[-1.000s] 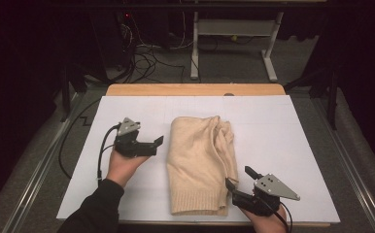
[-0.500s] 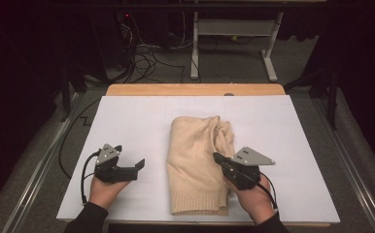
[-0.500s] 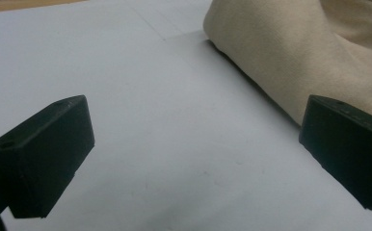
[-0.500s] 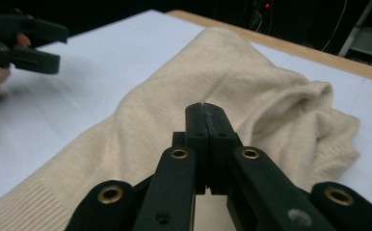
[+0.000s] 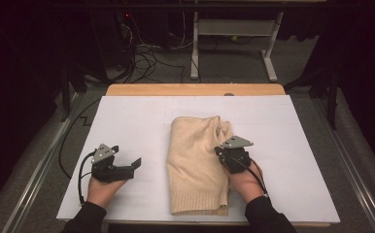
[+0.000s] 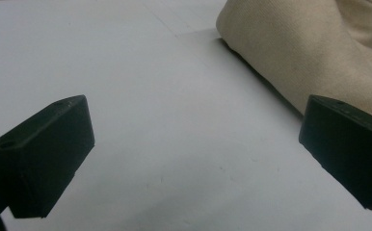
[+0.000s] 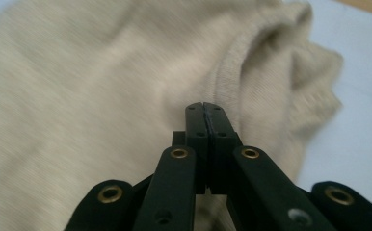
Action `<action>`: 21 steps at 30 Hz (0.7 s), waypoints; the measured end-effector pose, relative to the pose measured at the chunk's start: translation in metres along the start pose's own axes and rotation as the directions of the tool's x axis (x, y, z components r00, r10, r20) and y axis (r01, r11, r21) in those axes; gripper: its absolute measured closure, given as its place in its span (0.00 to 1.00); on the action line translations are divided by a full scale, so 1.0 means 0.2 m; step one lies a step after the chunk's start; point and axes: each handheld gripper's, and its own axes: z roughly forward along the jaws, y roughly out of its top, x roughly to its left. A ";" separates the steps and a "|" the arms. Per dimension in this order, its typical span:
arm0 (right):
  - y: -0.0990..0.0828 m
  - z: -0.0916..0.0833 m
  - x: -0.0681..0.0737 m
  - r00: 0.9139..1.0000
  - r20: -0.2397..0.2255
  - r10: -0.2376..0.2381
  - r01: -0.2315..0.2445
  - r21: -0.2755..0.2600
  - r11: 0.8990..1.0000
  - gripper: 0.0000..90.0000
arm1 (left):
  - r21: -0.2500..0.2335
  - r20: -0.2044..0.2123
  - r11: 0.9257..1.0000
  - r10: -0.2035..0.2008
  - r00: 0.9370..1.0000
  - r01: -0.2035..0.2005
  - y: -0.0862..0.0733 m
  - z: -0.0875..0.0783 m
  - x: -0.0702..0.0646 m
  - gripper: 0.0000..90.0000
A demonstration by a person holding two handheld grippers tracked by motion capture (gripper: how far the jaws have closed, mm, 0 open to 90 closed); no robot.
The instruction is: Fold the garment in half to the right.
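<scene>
A folded cream knit sweater (image 5: 195, 165) lies mid-table on a white sheet (image 5: 142, 121), its ribbed hem toward the near edge. My right gripper (image 5: 218, 151) rests at the sweater's right edge with its jaws pressed together; in the right gripper view the shut tips (image 7: 205, 108) lie over the sweater (image 7: 78, 96) near a rolled fold, with no cloth seen between them. My left gripper (image 5: 133, 167) sits low over the bare sheet, left of the sweater, jaws wide apart. In the left gripper view it (image 6: 196, 139) holds nothing, and the sweater (image 6: 290, 43) lies beyond the right jaw.
The white sheet covers most of a wooden table, whose far edge (image 5: 195, 90) shows beyond it. Bare sheet lies left and right of the sweater. Cables (image 5: 142, 58) and a desk frame (image 5: 234, 34) stand on the dark floor behind.
My right gripper moved from the near right corner up and left onto the sweater's right edge, and its jaws closed. My left gripper came back toward the near edge and lower.
</scene>
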 end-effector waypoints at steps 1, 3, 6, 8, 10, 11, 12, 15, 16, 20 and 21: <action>-0.03 -0.01 -0.02 1.000 0.006 0.016 -0.016 0.000 1.000 1.00 | 0.000 0.001 1.000 0.000 1.000 0.000 0.00 0.00 0.00 0.00; -0.07 -0.04 -0.07 0.999 0.013 0.049 -0.049 -0.017 0.999 1.00 | 0.001 0.001 1.000 -0.001 1.000 0.001 0.00 0.00 0.00 0.00; -0.14 -0.11 -0.12 0.997 0.029 0.075 -0.073 -0.056 0.996 1.00 | 0.000 -0.001 1.000 -0.003 1.000 0.003 -0.01 0.00 0.01 0.00; -0.19 -0.17 -0.17 0.995 0.043 0.092 -0.088 -0.087 0.992 0.97 | -0.001 0.000 1.000 -0.008 1.000 0.008 -0.01 0.00 0.01 0.00; -0.24 -0.22 -0.20 0.992 0.045 0.115 -0.109 -0.117 0.987 0.89 | -0.006 0.003 1.000 -0.009 1.000 0.009 -0.01 0.00 0.01 0.00; -0.26 -0.24 -0.22 0.991 0.045 0.124 -0.117 -0.129 0.985 0.85 | -0.012 0.003 1.000 -0.005 1.000 0.005 -0.01 -0.01 0.01 0.00; -0.29 -0.27 -0.24 0.989 0.044 0.140 -0.132 -0.152 0.979 0.78 | -0.016 0.004 1.000 -0.004 1.000 0.004 -0.01 -0.01 0.01 0.00; -0.35 -0.34 -0.28 0.983 0.047 0.175 -0.162 -0.206 0.965 0.62 | -0.026 0.010 1.000 -0.005 1.000 0.005 -0.01 -0.02 0.01 0.00; -0.38 -0.37 -0.30 0.981 0.051 0.186 -0.170 -0.226 0.959 0.56 | -0.027 0.011 1.000 -0.005 1.000 0.005 -0.01 -0.02 0.01 0.00; -0.47 -0.44 -0.33 0.978 0.050 0.201 -0.180 -0.273 0.945 0.32 | -0.032 0.012 0.999 -0.008 1.000 0.009 -0.02 -0.03 0.02 0.00; -0.49 -0.45 -0.34 0.978 0.047 0.202 -0.181 -0.280 0.943 0.26 | -0.033 0.012 0.999 -0.008 1.000 0.009 -0.02 -0.03 0.02 0.00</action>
